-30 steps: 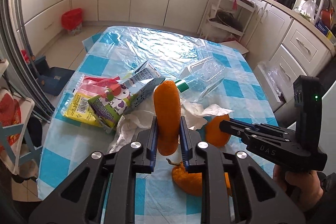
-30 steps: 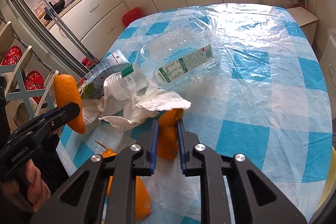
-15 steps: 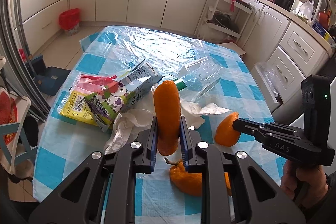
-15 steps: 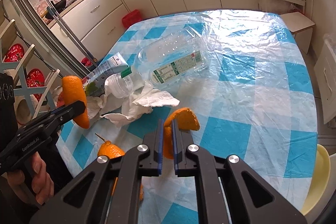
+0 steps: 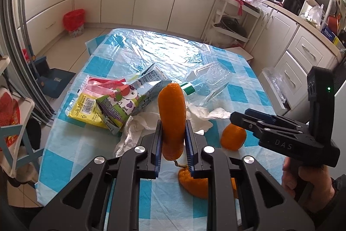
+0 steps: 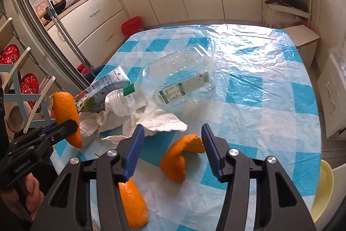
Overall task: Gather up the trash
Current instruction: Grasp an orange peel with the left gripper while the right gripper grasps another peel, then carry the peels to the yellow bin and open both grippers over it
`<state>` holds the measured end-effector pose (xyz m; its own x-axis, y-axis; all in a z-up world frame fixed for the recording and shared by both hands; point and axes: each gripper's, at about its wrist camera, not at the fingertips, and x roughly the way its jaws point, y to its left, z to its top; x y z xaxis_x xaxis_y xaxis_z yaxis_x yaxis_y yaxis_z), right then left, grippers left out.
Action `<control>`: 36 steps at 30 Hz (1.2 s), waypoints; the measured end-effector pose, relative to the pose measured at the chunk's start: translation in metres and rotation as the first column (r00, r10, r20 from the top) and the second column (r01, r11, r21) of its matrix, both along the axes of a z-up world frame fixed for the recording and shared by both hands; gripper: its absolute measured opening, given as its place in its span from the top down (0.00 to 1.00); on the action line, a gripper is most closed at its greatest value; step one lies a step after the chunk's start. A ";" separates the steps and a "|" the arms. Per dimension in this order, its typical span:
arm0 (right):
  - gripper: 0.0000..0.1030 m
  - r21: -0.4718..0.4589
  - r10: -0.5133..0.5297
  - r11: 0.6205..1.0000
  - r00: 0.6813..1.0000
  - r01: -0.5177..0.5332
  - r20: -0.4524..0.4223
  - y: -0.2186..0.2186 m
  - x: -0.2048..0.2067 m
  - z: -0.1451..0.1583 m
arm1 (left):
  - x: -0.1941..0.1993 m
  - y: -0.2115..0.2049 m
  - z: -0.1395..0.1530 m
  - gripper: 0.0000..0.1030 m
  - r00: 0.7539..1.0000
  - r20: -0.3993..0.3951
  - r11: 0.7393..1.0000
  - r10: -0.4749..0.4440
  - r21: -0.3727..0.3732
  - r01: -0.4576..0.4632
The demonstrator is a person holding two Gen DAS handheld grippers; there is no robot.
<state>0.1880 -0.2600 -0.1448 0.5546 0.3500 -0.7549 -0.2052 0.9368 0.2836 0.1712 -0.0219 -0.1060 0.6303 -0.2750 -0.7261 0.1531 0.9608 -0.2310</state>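
Evidently, the chief change lies with the right gripper (image 6: 172,149): its jaws have just been opening, and they now stand well apart. A curled orange peel piece (image 6: 180,158) that was clamped between them half a second ago now lies between the blue pads, touched by neither, at lower centre of the right wrist view. It appears to rest on the checked worktop (image 6: 259,101), though slight blur leaves it uncertain whether it has fully settled. In the left wrist view the same piece (image 5: 233,136) is seen just under the tips of the right gripper (image 5: 242,119), right of centre.

No change is noted at the left gripper (image 5: 173,144). Its jaws are clamped on a long orange peel strip (image 5: 172,120), held upright at the centre of the left wrist view and clear of the worktop.

The other trash is seen where it lay a second ago: a flattened milk carton (image 5: 127,99) and a yellow packet (image 5: 86,109) at centre left, crumpled white tissue (image 5: 151,122), a clear plastic bottle (image 6: 173,83) on its side, and a further peel (image 6: 133,202) at the lower edge of the right wrist view.

It is judged that the release sets the task back by one item, or that a better grip is intended; which of the two cannot be told. No bin or bag for collection is identified on the worktop.
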 end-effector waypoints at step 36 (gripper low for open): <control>0.93 0.143 -0.245 0.964 0.955 0.223 0.168 -0.125 -0.058 0.055 | -0.024 -0.045 0.017 0.83 0.990 0.062 0.992 -0.124 -0.004 0.124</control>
